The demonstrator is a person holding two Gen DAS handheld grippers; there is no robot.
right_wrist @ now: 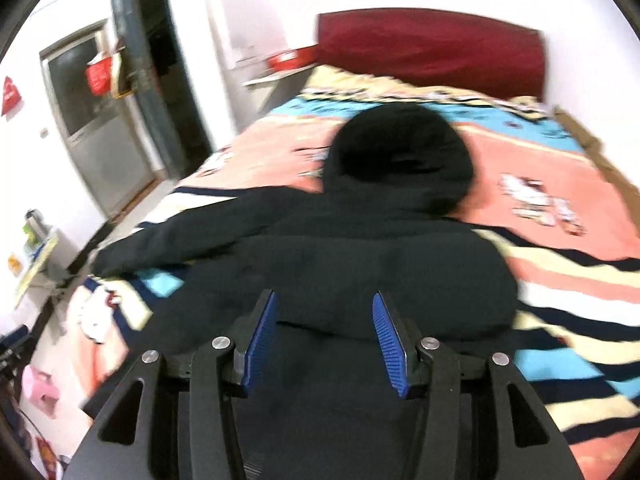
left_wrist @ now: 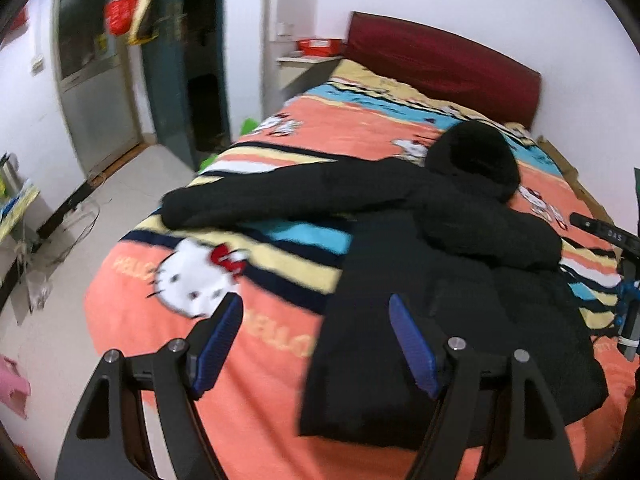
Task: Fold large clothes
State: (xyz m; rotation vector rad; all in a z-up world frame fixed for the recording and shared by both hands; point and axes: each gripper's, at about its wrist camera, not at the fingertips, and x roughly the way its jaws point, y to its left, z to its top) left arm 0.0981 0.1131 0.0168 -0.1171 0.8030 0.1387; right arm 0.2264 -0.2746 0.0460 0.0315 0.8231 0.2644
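Both grippers hang above a black hooded jacket (left_wrist: 420,216) spread on a cartoon-print bed cover (left_wrist: 260,344), neither holding anything: the left gripper (left_wrist: 316,340) shows its blue pads spread wide with only cover and jacket edge beyond them, and the right gripper (right_wrist: 324,344) has its jaws parted and empty over the jacket's body. The jacket lies across the middle of the bed, hood (right_wrist: 400,156) pointing toward the dark red headboard (left_wrist: 444,64), one sleeve (left_wrist: 256,196) stretched out toward the side of the bed nearest the doorway, the other side already turned in over the body. From the headboard, the left gripper sits at the far, foot end, over the jacket's doorway-side edge; the right gripper sits at the same end, over the hem region. Padded and bulky, the garment looks soft, fairly light and springy, likely to puff back after a fold, with a shell that may slip between pads. Best holds appear to be the outstretched sleeve's cuff and the hem corners, pinching through the full thickness.
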